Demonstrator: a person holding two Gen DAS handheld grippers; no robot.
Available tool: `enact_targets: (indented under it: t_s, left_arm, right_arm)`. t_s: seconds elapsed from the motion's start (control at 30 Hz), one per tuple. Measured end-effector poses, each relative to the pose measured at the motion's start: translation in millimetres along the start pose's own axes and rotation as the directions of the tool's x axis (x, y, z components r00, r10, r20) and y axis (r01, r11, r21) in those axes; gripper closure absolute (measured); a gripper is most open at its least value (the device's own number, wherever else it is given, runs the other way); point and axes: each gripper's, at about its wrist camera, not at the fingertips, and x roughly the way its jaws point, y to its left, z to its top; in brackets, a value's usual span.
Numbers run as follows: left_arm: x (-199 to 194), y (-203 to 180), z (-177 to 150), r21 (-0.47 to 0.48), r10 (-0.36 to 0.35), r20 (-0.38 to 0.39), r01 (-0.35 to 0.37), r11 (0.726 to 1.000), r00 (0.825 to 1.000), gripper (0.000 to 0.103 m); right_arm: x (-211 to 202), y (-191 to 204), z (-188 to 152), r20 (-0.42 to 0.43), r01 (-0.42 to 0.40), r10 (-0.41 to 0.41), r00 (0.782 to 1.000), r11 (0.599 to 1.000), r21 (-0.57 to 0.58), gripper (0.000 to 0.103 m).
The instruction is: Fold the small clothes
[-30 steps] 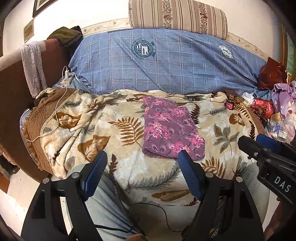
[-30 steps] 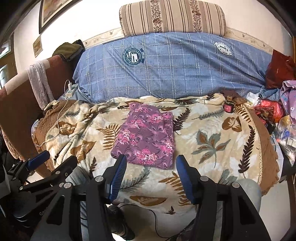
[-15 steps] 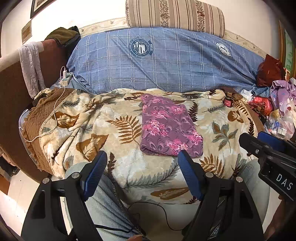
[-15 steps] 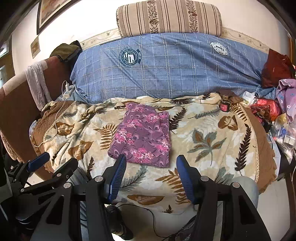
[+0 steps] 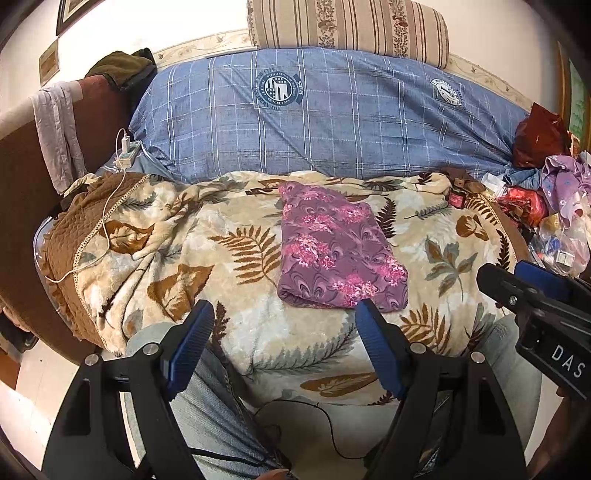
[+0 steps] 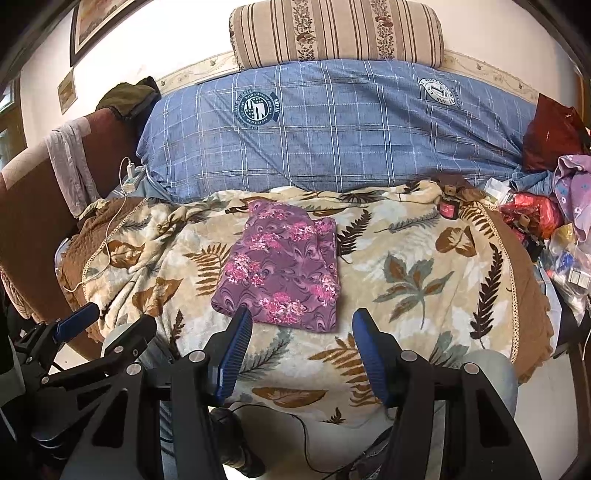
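Purple floral garment [image 5: 338,254] is lying folded flat on the leaf-print blanket [image 5: 155,258], in front of the blue plaid bedding [image 5: 332,122]. Left gripper [image 5: 284,325] is hovering near the blanket's front edge, fingers spread, gripping nothing. Right gripper [image 6: 301,332] is hovering alongside, fingers likewise spread and empty, short of the garment.

Leaf-print blanket [image 5: 236,254] covers the bed. Behind it, blue plaid bedding [image 5: 332,122] with a striped bolster [image 5: 351,27] on top. White charger cable [image 5: 107,218] trails over blanket's left edge. Small red jar [image 6: 448,209] at far right of blanket; cluttered bags [image 5: 554,218] beyond.
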Motion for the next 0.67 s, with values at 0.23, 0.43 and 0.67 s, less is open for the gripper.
enact_targets:
  t_s: [0.23,0.43,0.67]
  left_arm:
    - [9,0,1,0.000,0.009,-0.011,-0.009,1.000,1.000,0.024]
    - [20,1,2,-0.001,0.022,-0.021,-0.022,1.000,1.000,0.024]
    - [48,0,5,-0.003,-0.004,-0.056,0.004,1.000,0.998,0.024]
  right_arm:
    - [9,-2,1,-0.017,0.002,-0.002,1.000,1.000,0.003,0.044]
    - [21,-4,2,-0.039,-0.001,0.001,0.999,1.000,0.003,0.044]
    - [43,-10,3,-0.070,-0.007,0.009,0.998,1.000,0.018,0.044]
